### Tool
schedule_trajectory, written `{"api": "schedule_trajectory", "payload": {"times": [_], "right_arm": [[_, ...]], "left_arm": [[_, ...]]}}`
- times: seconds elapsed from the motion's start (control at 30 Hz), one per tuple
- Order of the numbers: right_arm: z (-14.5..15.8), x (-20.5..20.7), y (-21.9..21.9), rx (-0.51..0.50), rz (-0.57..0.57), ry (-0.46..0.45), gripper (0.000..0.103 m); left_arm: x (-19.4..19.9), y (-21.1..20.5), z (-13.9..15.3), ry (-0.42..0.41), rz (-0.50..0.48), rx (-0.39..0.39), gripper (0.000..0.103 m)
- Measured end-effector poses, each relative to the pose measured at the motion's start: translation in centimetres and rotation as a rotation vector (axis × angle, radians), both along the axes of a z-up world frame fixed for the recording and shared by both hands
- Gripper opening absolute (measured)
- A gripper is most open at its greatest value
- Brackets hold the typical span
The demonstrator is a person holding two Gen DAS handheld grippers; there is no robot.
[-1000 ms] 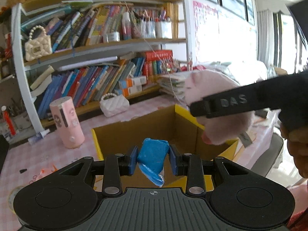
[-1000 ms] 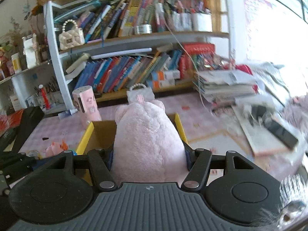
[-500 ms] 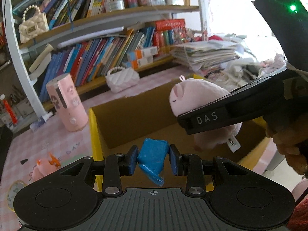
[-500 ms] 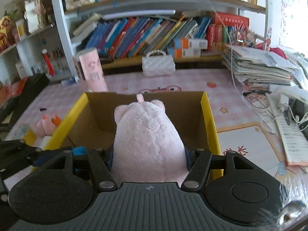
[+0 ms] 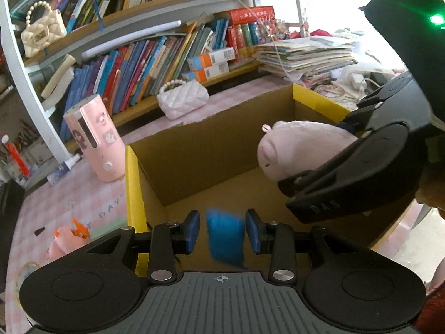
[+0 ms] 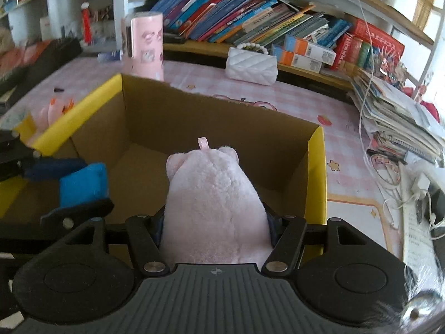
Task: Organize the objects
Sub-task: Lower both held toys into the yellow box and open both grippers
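at frame bottom centre, left claw (image 5: 222, 235) is opening, blue packet (image 5: 225, 238) blurred and loose between its pads, over the cardboard box (image 5: 211, 150). right claw (image 6: 215, 222) grips pink plush (image 6: 214, 203) above the box; lower it further inside before letting go.

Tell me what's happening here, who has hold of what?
A person is tidying things into a cardboard box with a handheld gripper in each hand. The left gripper is over the box with its jaws opening, and the blue packet sits blurred between the pads with gaps on both sides, apparently dropping. The right gripper grips a pink plush toy above the box, not yet released.
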State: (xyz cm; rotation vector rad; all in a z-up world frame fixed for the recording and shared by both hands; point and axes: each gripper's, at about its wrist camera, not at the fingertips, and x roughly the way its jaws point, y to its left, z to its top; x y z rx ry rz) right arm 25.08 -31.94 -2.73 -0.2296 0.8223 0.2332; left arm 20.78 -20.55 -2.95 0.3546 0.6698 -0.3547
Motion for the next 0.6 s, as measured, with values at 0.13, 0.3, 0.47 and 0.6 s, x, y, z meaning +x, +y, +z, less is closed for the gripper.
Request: {"api": "schedule_trajectory", "payload": {"times": [0.13,0.3,0.47,0.6], "right_arm": [[-0.2,-0.5,0.2,-0.061,0.023,-0.007,0.061],[-0.5,-1.1,-0.1,-0.096,0.015,-0.017,0.061],[-0.5,-1.3,-0.9,-0.092,-0.001,-0.017,0.061],[-0.4,-1.4,-1.2,-0.075,0.001,-0.022,0.065]], "left_arm": [[0.5,-0.2,-0.4,0.012,0.02,-0.003,0.036],[0.7,-0.9,-0.5,0.006,0.01,0.016,0.035],[0.8,-1.5,-0.5,0.01,0.001,0.024,0.035],[0.3,-1.5,-0.3,-0.003,0.016,0.036,0.036]]}}
